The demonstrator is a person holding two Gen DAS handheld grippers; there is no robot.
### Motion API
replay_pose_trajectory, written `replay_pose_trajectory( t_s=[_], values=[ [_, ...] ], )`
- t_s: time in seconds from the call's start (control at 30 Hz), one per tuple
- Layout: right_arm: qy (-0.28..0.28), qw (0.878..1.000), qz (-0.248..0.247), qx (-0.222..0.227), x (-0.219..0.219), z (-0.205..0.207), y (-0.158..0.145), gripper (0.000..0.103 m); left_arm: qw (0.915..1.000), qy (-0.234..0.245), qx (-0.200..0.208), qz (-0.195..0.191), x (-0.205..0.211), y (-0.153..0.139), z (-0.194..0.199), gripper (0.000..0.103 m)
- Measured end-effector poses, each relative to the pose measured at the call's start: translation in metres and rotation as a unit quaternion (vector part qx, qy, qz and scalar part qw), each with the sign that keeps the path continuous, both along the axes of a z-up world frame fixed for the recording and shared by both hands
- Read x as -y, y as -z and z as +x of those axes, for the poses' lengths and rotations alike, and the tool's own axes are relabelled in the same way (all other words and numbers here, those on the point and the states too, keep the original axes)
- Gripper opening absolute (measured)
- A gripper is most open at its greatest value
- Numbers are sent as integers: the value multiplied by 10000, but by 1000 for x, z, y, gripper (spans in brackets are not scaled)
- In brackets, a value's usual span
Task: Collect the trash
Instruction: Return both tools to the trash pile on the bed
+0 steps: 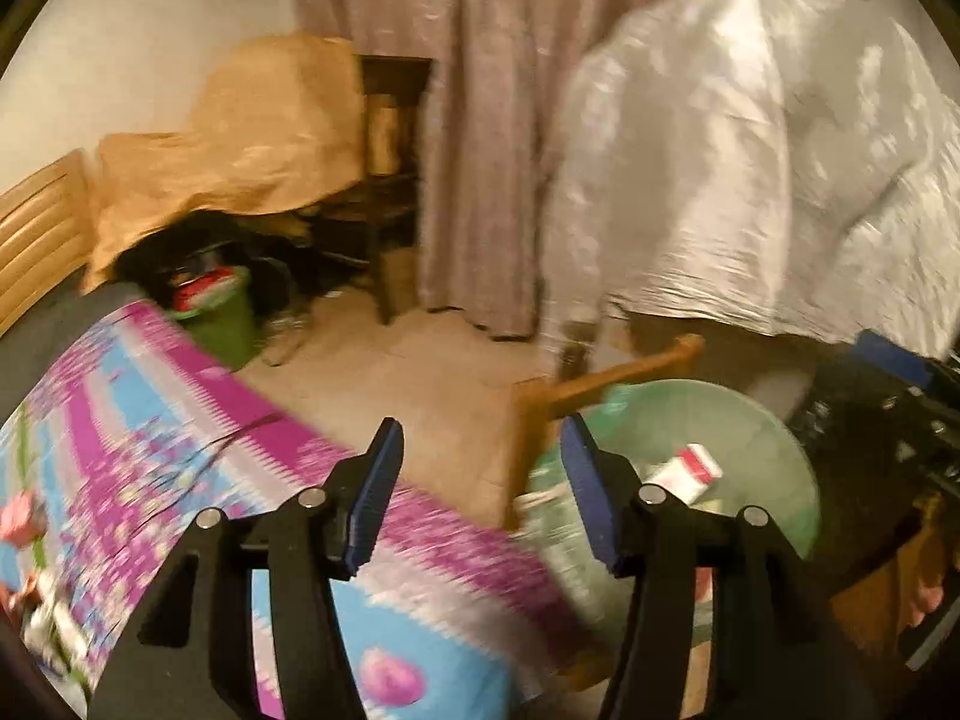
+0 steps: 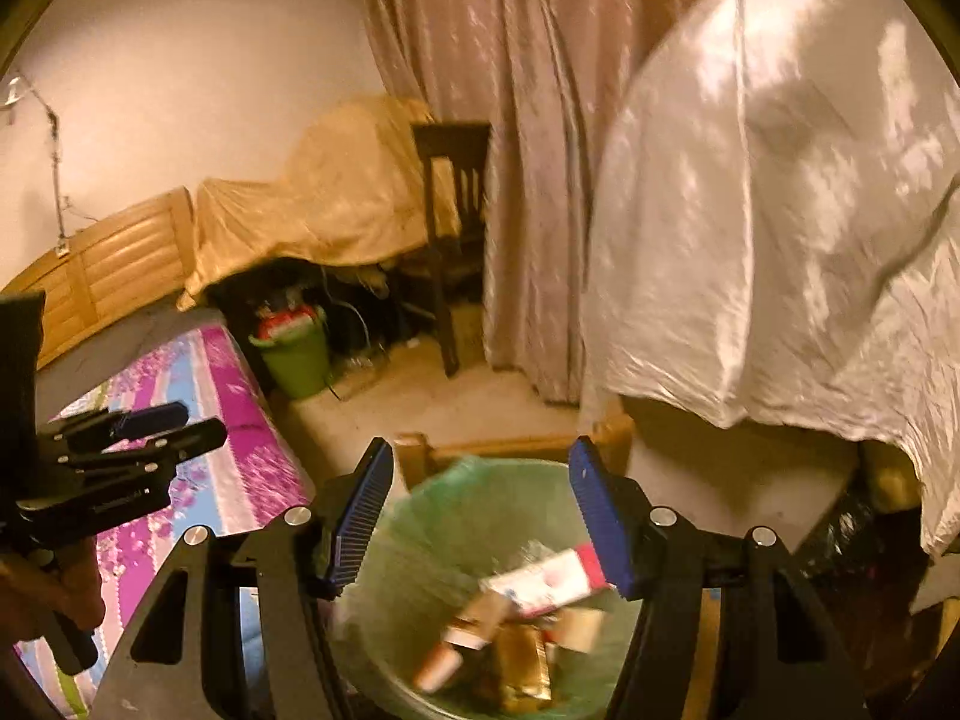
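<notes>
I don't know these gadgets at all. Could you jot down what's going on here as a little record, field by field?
Place: bedroom, bed with purple-blue floral cover
Left gripper: fingers open, empty
Right gripper: fingers open, empty, above the bin
Trash bin: green liner, beside the bed
In the bin: red-and-white carton, other blurred packaging
Second bin: green bucket by the far wall, something red inside
Nearby: white sheet draped over furniture

Bed with purple/blue floral cover [image 2: 198, 396] at left, wooden headboard [image 2: 114, 264] behind it. Tan cloth [image 2: 336, 192] draped over a heap against the wall, dark wooden chair [image 2: 450, 228] just beside it. Green bucket [image 2: 297, 354] on the floor between bed and chair. Pinkish curtain [image 2: 516, 150] behind. White sheet [image 2: 768, 210] covers something bulky at right.
</notes>
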State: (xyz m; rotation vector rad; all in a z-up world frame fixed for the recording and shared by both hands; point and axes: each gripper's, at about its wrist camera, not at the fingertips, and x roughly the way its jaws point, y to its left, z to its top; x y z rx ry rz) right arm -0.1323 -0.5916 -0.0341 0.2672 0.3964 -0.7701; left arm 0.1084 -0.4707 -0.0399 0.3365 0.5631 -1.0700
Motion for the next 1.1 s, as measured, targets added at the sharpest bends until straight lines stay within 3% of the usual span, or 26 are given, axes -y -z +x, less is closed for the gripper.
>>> replay_pose_trajectory(
  t_s=[0.3,0.47,0.6,0.83,1.1],
  values=[
    [-805,9966,-152,10,-82,62,3,63,9941,-1082,28,46,-113,19,41,54],
    [-1362,9905,-62,-199,-133,100,13,63,9876,-1560,117,138,-186,31,47,54],
    [-1848,9819,-11,-418,-176,136,23,63,9787,-2049,-82,117,-248,43,53,55],
    [-2957,9516,-148,-821,-262,200,37,63,9524,-3005,-506,1,-353,64,64,58],
    [-4238,8944,-277,-1404,-364,264,68,63,9113,-4026,-860,-42,-453,86,77,58]
  ],
)
